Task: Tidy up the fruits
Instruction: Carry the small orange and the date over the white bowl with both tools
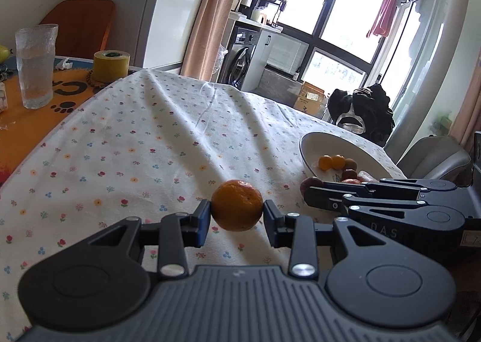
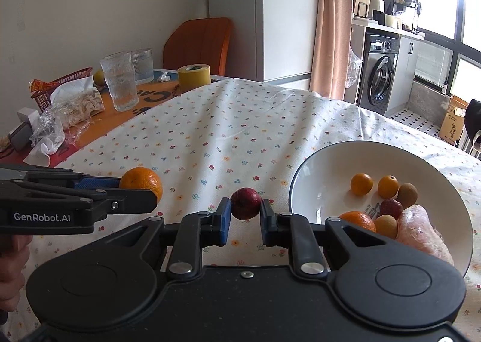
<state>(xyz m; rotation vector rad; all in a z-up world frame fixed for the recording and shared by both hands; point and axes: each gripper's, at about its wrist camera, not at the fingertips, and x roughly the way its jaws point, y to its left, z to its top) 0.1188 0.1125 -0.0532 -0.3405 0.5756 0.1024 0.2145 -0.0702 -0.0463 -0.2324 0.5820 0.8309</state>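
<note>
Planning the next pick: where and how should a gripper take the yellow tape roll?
The tape roll stands on its flat end near the glass. Grip across its round outer wall from above; that avoids the glass, I judge.

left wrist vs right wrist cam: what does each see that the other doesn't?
Only left wrist: pink towel hanging at the window, grey chair.
Only right wrist: red basket, tissue pack, ribbed glass.
Both: left gripper clamping the orange, right gripper clamping the dark red fruit, white bowl of fruit, yellow tape roll, tall glass, floral cloth.
</note>
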